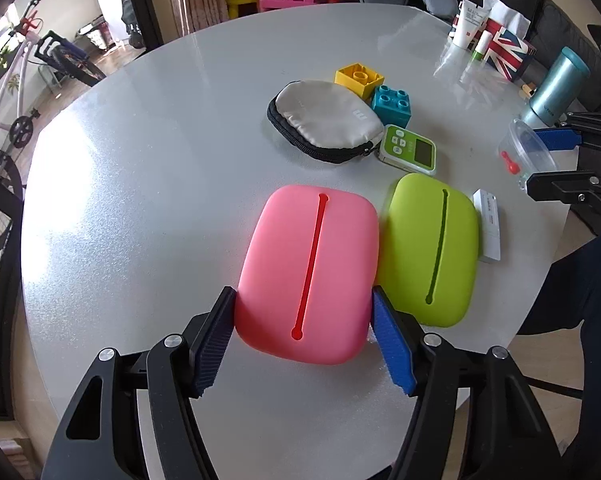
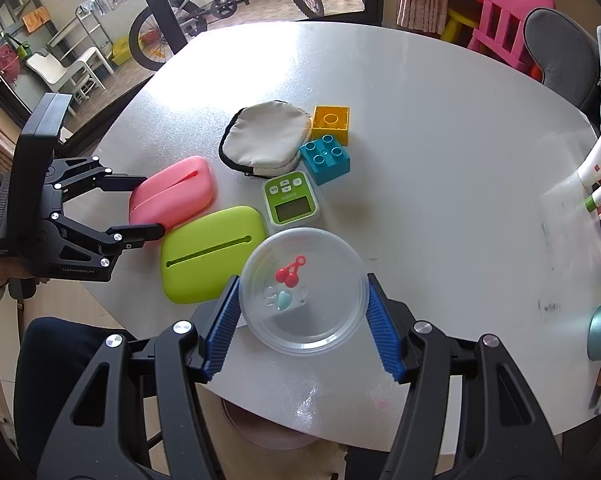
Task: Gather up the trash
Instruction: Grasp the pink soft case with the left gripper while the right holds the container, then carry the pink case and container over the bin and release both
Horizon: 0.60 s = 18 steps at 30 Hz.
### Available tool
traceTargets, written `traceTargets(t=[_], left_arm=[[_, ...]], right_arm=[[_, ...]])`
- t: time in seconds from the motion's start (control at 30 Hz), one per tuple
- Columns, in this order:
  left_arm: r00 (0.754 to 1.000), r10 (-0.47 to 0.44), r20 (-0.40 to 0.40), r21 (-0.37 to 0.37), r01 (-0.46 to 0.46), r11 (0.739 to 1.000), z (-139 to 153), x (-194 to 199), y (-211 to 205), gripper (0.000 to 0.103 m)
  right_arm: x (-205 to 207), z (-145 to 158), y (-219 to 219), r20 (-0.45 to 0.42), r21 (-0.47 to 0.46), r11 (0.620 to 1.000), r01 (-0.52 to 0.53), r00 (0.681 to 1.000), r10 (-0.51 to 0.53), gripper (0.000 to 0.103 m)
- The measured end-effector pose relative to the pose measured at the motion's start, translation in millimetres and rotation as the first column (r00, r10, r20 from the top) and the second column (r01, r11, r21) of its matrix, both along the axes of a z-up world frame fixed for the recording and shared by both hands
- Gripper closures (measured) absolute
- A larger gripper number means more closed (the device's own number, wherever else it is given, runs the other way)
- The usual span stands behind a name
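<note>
Left gripper (image 1: 303, 322) jaws pinching pink case (image 1: 308, 272); right gripper (image 2: 302, 322) jaws clamping clear tub (image 2: 302, 292); tub contents blurry

Two close downward wrist views, shared table (image 1: 140, 200).

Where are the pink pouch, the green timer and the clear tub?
pink pouch (image 1: 306, 276): left wrist view, top face.
green timer (image 2: 291, 201): right wrist view, front face.
clear tub (image 2: 320, 320): right wrist view, see-through bottom.

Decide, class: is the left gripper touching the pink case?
Touching. In the left wrist view, both fingers of the left gripper press against the sides of the pink case, with no gap showing at either pad.
</note>
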State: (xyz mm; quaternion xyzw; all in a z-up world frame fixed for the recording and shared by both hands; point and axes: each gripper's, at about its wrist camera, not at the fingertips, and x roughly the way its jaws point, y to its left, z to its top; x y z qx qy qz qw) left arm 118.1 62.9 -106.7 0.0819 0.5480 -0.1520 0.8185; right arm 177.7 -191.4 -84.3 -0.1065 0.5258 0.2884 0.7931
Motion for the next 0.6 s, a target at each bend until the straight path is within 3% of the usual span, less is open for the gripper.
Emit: traceTargets(t=[0.37,0.6], left_arm=[[0.990,0.124,0.071,-0.107,-0.116,0.987,52,-40,-1,0.038],[0.980,0.175,0.095,-0.146,-0.160,0.976,66,-55,-4,0.042]], right_arm=[[-33,25,-20,0.044,0.032,0.999,-0.005,0.999,0.004,0.043],[-59,24,-34,0.037,0.035,0.999,-0.005,0.999,0.004,0.043]])
